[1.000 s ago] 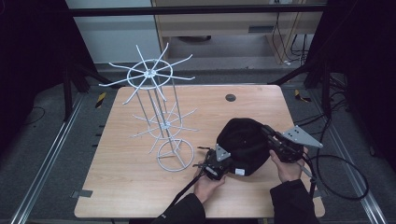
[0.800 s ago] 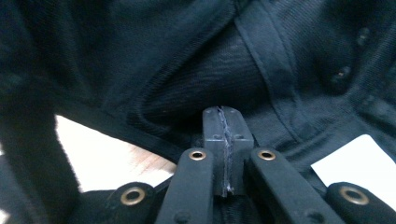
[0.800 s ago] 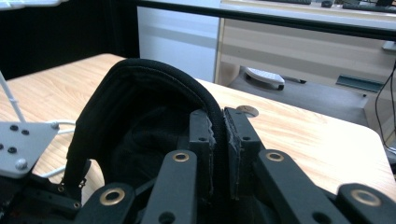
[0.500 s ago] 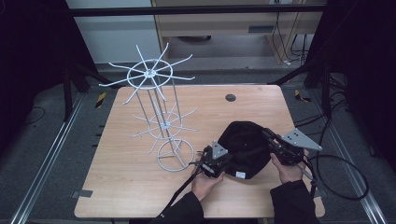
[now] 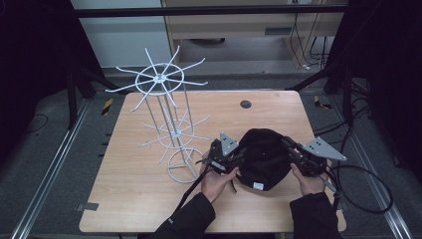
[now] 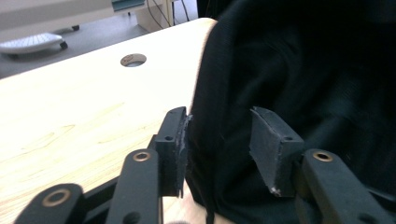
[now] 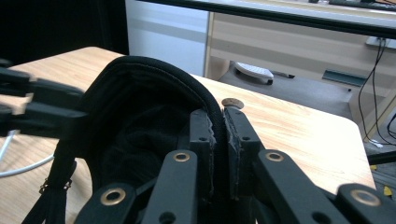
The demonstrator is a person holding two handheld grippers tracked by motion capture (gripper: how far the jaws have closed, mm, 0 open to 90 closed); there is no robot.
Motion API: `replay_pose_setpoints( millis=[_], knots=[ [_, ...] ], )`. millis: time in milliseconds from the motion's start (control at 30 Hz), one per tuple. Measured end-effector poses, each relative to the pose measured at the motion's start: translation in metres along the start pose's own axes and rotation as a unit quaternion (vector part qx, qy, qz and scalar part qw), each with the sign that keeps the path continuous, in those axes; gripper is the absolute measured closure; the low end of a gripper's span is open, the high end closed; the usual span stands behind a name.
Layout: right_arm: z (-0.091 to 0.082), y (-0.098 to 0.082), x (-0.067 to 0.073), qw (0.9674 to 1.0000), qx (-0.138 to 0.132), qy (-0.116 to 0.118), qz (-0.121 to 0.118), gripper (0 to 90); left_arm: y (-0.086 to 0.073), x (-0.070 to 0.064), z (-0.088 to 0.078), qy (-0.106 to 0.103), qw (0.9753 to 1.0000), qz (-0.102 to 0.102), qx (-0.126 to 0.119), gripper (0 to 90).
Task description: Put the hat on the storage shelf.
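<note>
A black cap point(image 5: 263, 157) is held upside down just above the wooden table point(image 5: 139, 199), near its front right. My right gripper point(image 5: 287, 144) is shut on the cap's right rim; in the right gripper view the jaws point(image 7: 219, 135) pinch the stitched edge of the cap point(image 7: 140, 107). My left gripper point(image 5: 238, 155) is at the cap's left side. Its jaws have just been opening and now stand open point(image 6: 219, 140), with a fold of the cap point(image 6: 303, 70) loose between the pads.
A white wire display rack point(image 5: 169, 114) with spoke-like arms stands on the table left of the cap, its ring base close to the left hand. A round cable hole point(image 5: 245, 104) lies behind the cap. A cable loops off the table's right edge.
The left gripper has risen away from the table's front edge and its jaws have opened off the cap's left side. The right gripper has kept still, shut on the rim.
</note>
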State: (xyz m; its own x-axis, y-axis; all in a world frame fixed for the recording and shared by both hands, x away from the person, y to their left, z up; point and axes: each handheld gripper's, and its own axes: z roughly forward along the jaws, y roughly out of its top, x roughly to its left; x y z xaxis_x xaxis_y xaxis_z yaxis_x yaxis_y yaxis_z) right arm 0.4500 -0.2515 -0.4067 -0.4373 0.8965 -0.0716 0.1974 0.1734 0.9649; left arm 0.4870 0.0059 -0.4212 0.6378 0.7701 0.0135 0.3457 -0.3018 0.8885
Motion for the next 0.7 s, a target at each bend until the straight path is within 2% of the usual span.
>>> replay_pose_setpoints(
  millis=[133, 267, 367, 600, 700],
  knots=[
    [0.000, 0.000, 0.000, 0.9999, 0.002, 0.011, -0.002, 82.5, 0.004, 0.002, 0.010, -0.001, 1.0000, 0.003, 0.008, 55.3],
    [-0.001, 0.000, 0.000, 0.9996, 0.004, 0.028, -0.004, 82.5, 0.009, 0.003, 0.014, -0.009, 1.0000, -0.001, 0.004, 58.1],
    [-0.001, 0.000, 0.000, 0.9991, 0.006, 0.042, -0.008, 82.5, 0.012, 0.003, 0.014, -0.026, 0.9997, -0.003, 0.002, 63.6],
    [0.000, -0.001, 0.002, 0.9978, 0.014, 0.064, -0.012, 82.2, 0.015, 0.001, 0.012, -0.014, 0.9998, 0.002, 0.014, 80.6],
    [0.001, -0.002, 0.002, 0.9977, 0.016, 0.065, -0.010, 80.5, 0.016, 0.000, 0.010, -0.007, 0.9999, 0.005, 0.012, 82.6]
  ],
)
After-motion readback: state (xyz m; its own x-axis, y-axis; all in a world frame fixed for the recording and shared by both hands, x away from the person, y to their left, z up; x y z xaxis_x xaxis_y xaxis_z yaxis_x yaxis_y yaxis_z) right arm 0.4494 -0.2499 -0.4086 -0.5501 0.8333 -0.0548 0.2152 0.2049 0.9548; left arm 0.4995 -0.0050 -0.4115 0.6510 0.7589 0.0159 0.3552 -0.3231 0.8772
